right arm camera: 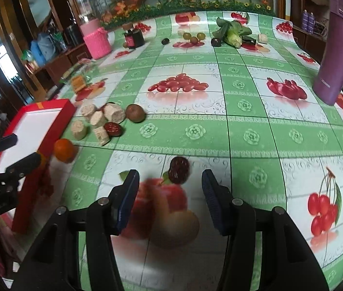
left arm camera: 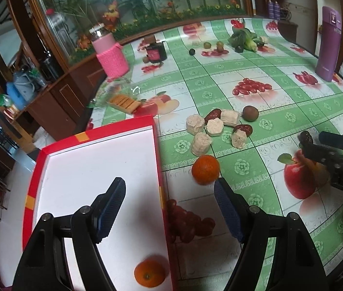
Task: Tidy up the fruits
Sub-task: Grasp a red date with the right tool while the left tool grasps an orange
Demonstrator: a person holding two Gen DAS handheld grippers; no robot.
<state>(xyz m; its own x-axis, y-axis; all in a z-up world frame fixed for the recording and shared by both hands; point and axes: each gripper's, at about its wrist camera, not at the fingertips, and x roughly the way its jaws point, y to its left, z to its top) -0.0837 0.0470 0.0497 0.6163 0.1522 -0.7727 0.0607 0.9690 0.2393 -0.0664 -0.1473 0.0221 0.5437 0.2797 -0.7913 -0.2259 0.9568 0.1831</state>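
A red tray [left arm camera: 158,145] with a white floor lies at the table's left edge; one orange [left arm camera: 149,276] rests inside it, near me. A second orange [left arm camera: 205,169] [right arm camera: 65,150] sits on the tablecloth just outside the tray's right wall. My left gripper [left arm camera: 169,191] [right arm camera: 23,149] is open and empty, straddling that wall, its right finger close behind the second orange. My right gripper [right arm camera: 170,179] [left arm camera: 314,143] is open, with a dark red date [right arm camera: 179,169] [left arm camera: 306,137] lying on the cloth between its fingertips, untouched as far as I can see.
Beige chunks [left arm camera: 213,127], two more red dates [right arm camera: 113,129] and a brown round fruit [left arm camera: 250,113] cluster beyond the orange. Far back stand a pink-sleeved jar [left arm camera: 112,55], a dark jar [left arm camera: 156,51], greens with corn [right arm camera: 232,34] and small fruits [right arm camera: 194,39]. A purple bottle [right arm camera: 336,48] stands right.
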